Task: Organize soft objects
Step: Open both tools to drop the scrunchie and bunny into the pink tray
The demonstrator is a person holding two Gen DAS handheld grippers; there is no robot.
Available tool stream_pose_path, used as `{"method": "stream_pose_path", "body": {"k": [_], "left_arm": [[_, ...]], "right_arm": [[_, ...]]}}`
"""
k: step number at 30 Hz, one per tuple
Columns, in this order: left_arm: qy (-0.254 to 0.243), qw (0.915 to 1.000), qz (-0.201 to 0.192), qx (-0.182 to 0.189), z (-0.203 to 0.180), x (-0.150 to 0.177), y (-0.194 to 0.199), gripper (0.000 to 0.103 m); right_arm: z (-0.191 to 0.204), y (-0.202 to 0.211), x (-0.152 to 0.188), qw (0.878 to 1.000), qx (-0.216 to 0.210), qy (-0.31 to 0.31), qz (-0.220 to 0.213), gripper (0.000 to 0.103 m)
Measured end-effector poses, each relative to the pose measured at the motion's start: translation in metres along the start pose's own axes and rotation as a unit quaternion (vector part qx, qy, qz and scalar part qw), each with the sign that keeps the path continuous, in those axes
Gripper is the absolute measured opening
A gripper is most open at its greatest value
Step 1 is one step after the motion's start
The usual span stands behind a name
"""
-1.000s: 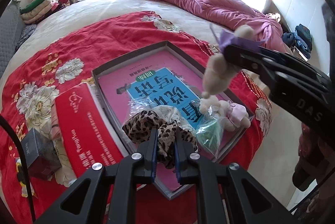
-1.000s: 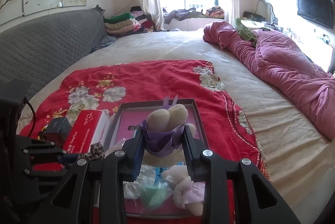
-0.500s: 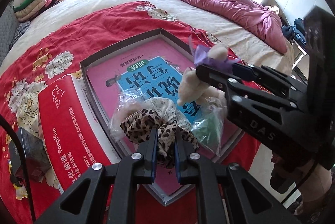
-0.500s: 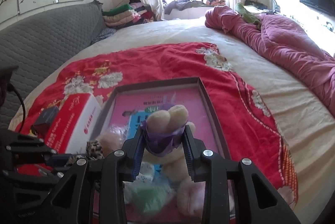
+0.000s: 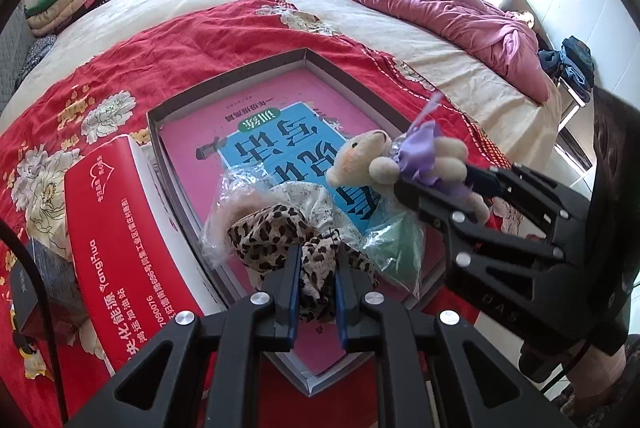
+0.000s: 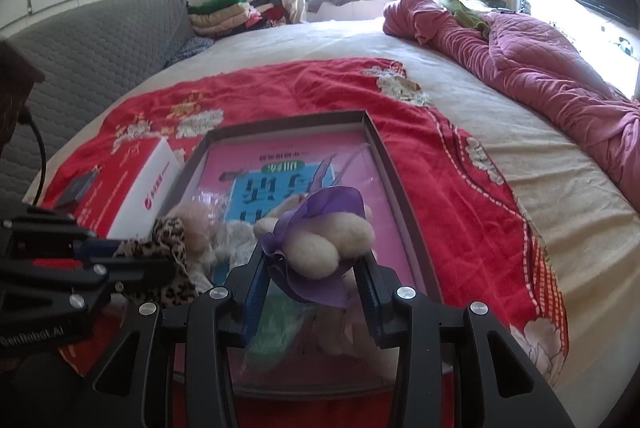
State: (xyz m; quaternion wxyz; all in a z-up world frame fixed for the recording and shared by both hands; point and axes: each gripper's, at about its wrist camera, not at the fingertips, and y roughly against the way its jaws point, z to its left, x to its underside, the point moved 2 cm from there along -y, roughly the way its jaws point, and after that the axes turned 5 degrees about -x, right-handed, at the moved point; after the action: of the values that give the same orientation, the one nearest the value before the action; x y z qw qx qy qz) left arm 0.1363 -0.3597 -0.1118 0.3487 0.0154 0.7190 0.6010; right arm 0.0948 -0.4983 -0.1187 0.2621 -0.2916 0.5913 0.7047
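Most of the sorting looks done: inside the tray (image 5: 236, 78), a shallow grey-walled box lined with a glossy pink and blue book cover, soft things already crowd the near end, and two more are arriving. The left gripper (image 5: 316, 270) is clamped on a leopard scarf (image 5: 276, 232) (thin, floppy, bunched into folds) that drapes over the tray's near edge onto crinkly clear bags (image 5: 236, 196) holding something fluffy. The right gripper (image 6: 316, 278) has a bear (image 5: 368, 158) between its jaws above the tray's near right part; the jaws have just been opening, and in the right wrist view small gaps show beside the purple ribbon (image 6: 320, 204), so the pads seem no longer to press, and the bear is probably being let go. The bear is cream plush, rounded and nubbly, its ribbon sheer and ruffled. A green bag (image 5: 396, 244) lies under it in the tray. Left of the tray stand a red carton (image 5: 108, 228), stiff and printed, and a dark box (image 5: 36, 280); both are hard, so likely not part of the job. What remains, I judge, is releasing both pieces.
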Motion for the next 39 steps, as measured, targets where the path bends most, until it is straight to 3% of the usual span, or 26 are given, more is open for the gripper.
{"method": "stream_pose_path", "body": {"k": [17,27,31,35,39], "left_arm": [[-0.001,1.0000,0.004,0.003,0.000,0.002,0.001,0.020],[-0.005,1.0000,0.001,0.000,-0.002,0.003,0.004,0.035],[-0.003,1.0000,0.002,-0.001,-0.003,0.004,0.005,0.046],[-0.003,1.0000,-0.003,0.000,-0.003,0.005,0.011,0.049],[0.002,1.0000,-0.007,0.004,0.000,0.006,0.017,0.059]], "right_arm": [[0.002,0.007,0.003,1.000,0.004,-0.001,-0.002,0.058],[-0.007,0.027,0.002,1.000,0.020,-0.014,-0.018,0.064],[-0.009,0.036,0.001,0.999,0.026,-0.020,-0.024,0.064],[-0.008,0.043,0.000,0.999,0.031,-0.020,-0.029,0.065],[-0.005,0.051,-0.003,0.999,0.035,-0.017,-0.035,0.068]]}}
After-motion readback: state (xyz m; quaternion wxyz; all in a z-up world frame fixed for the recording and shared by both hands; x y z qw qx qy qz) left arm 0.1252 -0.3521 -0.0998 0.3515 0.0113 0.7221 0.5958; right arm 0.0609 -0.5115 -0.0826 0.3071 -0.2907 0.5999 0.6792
